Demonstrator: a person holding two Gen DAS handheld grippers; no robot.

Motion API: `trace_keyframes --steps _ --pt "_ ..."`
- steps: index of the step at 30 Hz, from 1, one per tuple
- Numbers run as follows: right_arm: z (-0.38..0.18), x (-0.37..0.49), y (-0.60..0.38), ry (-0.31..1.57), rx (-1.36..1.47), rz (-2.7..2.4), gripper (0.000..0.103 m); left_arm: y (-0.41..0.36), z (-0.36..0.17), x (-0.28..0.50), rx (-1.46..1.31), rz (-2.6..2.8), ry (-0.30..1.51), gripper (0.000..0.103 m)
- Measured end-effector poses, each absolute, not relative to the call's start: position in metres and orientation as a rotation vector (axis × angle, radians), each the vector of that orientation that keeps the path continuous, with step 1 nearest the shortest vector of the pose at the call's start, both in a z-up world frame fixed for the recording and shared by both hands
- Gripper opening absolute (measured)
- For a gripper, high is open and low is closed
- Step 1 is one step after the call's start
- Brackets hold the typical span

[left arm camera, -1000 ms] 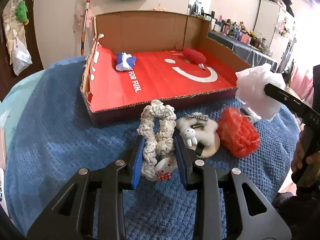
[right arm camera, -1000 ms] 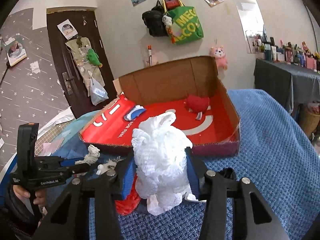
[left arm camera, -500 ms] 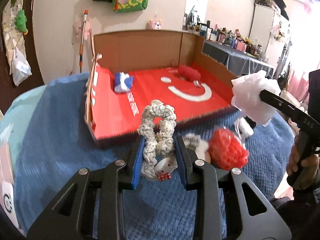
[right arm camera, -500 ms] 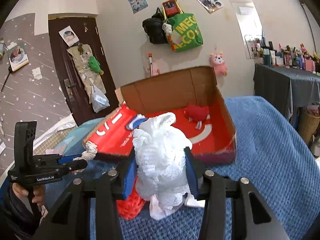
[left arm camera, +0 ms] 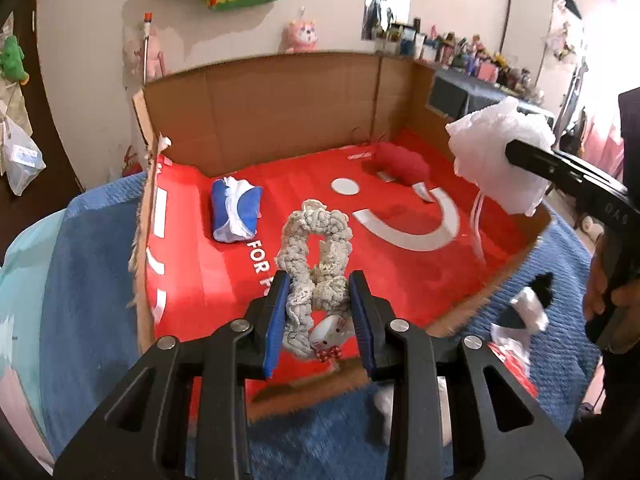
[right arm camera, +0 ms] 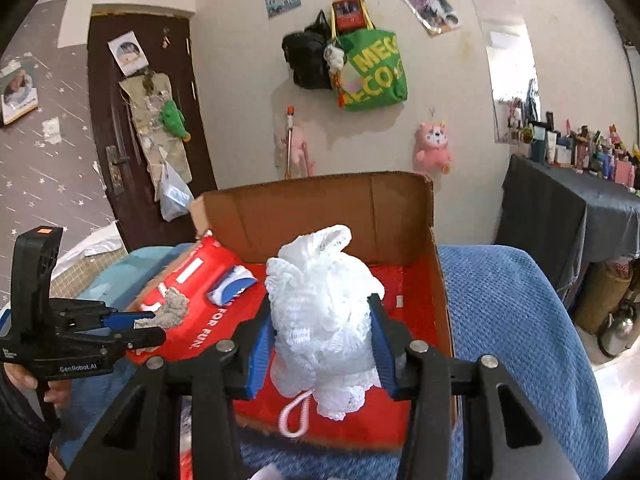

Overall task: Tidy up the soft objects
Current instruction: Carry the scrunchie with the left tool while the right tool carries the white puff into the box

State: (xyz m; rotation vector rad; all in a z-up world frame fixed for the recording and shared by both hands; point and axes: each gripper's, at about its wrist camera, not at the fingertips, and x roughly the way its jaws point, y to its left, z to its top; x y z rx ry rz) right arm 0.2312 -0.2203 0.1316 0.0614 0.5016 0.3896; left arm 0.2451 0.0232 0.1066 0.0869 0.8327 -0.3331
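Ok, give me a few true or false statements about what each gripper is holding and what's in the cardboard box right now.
1. The left gripper is shut on the cream crochet scrunchie. True.
2. The right gripper grips a red mesh ball. False: it holds the white mesh bath pouf.
3. The cardboard box holds nothing. False: a blue-and-white bundle and a red soft item lie inside.
4. Both held items hang over the box's red floor. True.
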Motion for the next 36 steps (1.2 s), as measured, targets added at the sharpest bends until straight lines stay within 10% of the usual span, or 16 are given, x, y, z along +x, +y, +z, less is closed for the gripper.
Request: trace_keyframes --steps 36 --pt "0.077 0.314 -0.191 0.789 -0.162 0.328 0.05 0.03 0.057 0.31 0.124 -0.222 1.009 0.03"
